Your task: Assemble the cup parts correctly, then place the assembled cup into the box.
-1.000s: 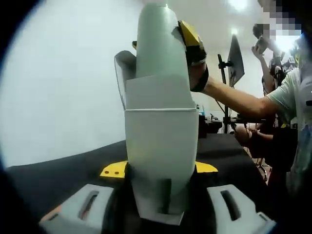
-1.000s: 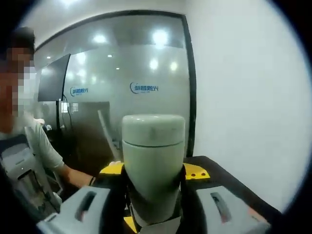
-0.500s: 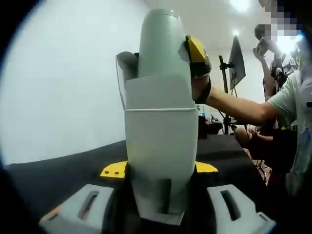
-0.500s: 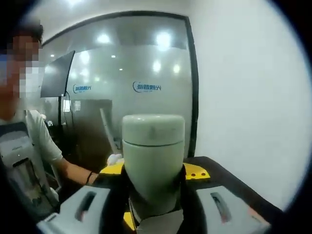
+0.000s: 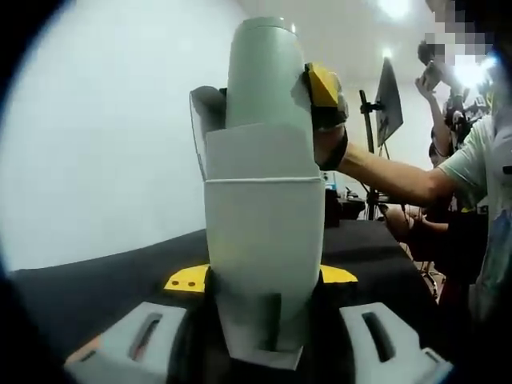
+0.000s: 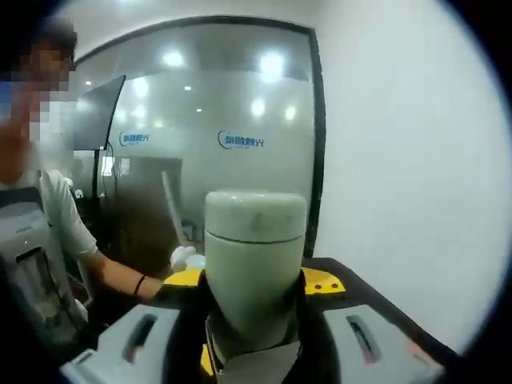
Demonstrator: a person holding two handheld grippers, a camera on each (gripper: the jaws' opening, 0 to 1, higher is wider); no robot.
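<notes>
Left claw (image 5: 264, 320) still clamps cup body (image 5: 264, 232), right claw (image 6: 254, 332) keeps lid (image 6: 256, 256), unchanged

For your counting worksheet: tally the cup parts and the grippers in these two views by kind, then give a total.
Cup parts: 2, the body in the left gripper, the lid in the right gripper.
Grippers: 2.
Total: 4.

The cup (image 5: 264, 232) looks smooth, matt pale-green plastic. The table (image 5: 104, 284) wears matt black cloth. The glass wall (image 6: 208, 136) gleams.
</notes>
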